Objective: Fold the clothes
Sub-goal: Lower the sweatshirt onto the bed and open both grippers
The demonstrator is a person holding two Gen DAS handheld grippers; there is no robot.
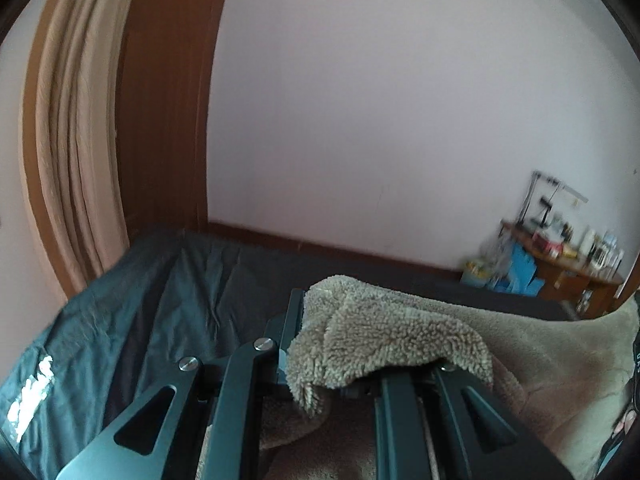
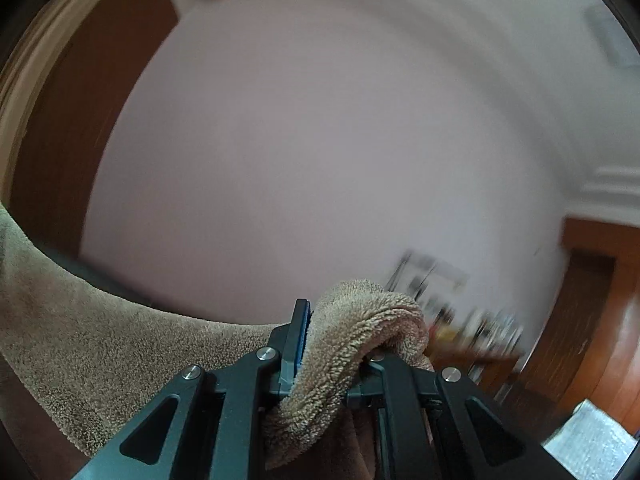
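Between both tongs, shaggy beige fleece [image 1: 384,344]

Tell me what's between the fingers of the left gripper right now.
A bunched fold of the beige fleece garment sits between the left gripper's fingers, draping over the right one, in the left wrist view.

A bedroom in a home is showing here: a bed [image 1: 140,300] under a dark teal cover is lying against a plain pale wall [image 1: 380,120], beige curtains [image 1: 72,140] are hanging beside brown wood panelling [image 1: 168,100], and a cluttered wooden desk [image 1: 568,264] is standing in the far corner.
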